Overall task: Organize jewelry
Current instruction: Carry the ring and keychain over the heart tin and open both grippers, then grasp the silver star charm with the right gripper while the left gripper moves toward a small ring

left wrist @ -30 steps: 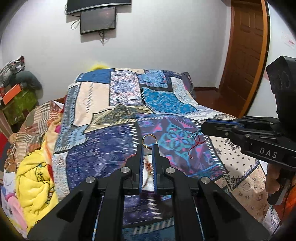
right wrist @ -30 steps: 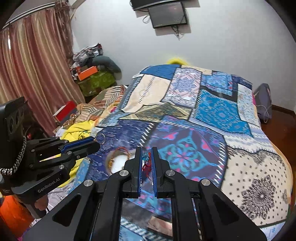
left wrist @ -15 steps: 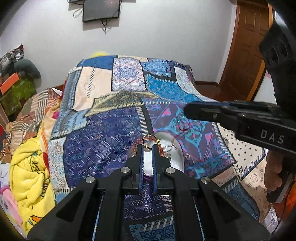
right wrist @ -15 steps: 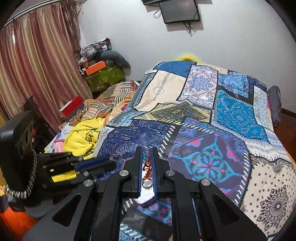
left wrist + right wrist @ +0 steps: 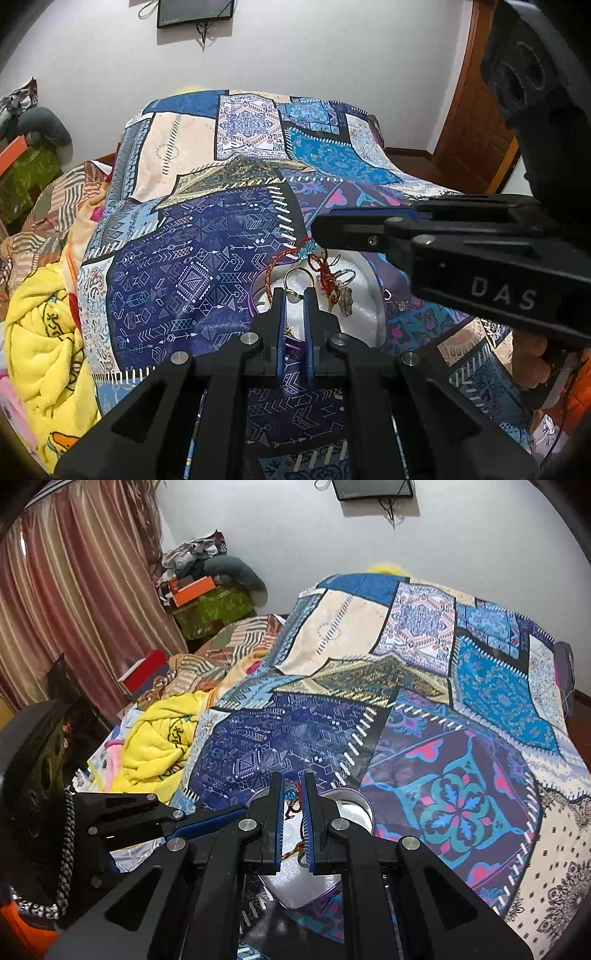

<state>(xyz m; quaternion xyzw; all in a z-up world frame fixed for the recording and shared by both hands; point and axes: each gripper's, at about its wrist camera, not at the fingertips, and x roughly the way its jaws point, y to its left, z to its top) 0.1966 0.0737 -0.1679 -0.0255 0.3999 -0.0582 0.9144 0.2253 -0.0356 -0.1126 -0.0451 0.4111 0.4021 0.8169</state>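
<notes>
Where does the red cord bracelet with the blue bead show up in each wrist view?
Left wrist view: the red cord bracelet hangs at centre, just left of the right tongs' tips, over the white bowl.
Right wrist view: low centre, pinched between the right tongs, blue bead at the tips.
Shared landmark: the wall-mounted screen, top of both views.

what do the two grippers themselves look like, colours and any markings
Both are matte black plastic with two narrow parallel fingers lined in blue and silver screws at the linkage joints. The right gripper carries white "DAS" lettering on its side and a boxy black housing above. The left gripper has a black-and-white braided cord hanging by its body. An orange part sits below each body.
</notes>
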